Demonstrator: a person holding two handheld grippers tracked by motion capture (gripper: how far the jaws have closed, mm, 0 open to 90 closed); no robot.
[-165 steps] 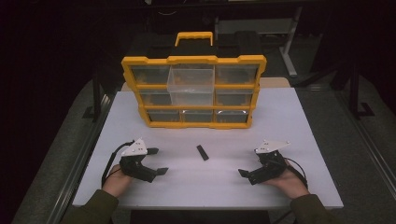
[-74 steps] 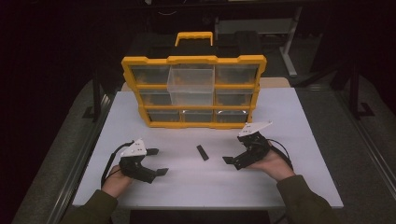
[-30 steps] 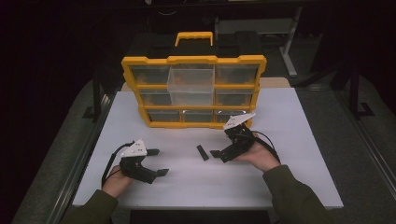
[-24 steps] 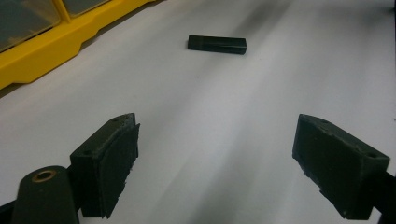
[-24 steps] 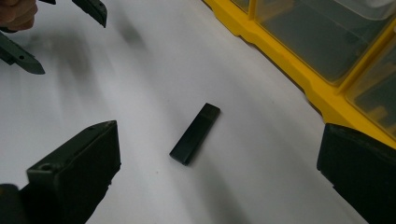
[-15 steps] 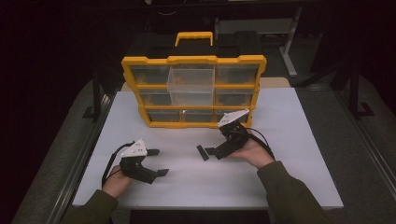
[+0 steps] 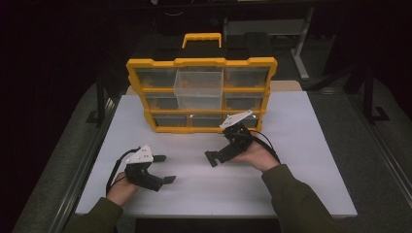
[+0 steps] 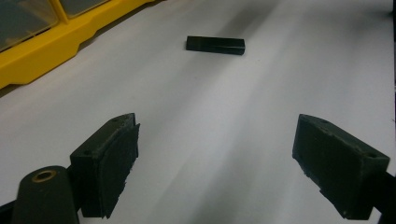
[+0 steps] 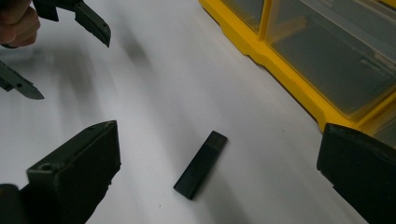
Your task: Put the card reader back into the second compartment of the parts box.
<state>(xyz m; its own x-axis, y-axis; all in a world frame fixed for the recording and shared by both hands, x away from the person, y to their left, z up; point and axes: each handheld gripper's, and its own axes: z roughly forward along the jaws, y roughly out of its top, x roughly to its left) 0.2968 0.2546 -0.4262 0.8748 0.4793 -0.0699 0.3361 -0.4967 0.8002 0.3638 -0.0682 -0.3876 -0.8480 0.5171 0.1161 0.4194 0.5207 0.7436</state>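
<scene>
A small black bar [image 9: 201, 164] is seen lying flat on the white desk [image 7: 311, 145], between the spread jaws of the right tool [image 9: 217, 179], untouched. Its long axis is angled toward the yellow organizer [image 7: 201, 94] nearby. The left tool [image 7: 158, 169] is held released, well apart from the bar.

High view: above the desk's [image 7: 291, 194] near edge, facing forward and down, far enough to take in all four edges.
Left gripper view: low over the desk, facing the small black bar [image 8: 215, 45].
Right gripper view: close above that bar [image 9: 201, 164].
Shared: bar, yellow organizer's [image 9: 280, 70] base, white top.
</scene>
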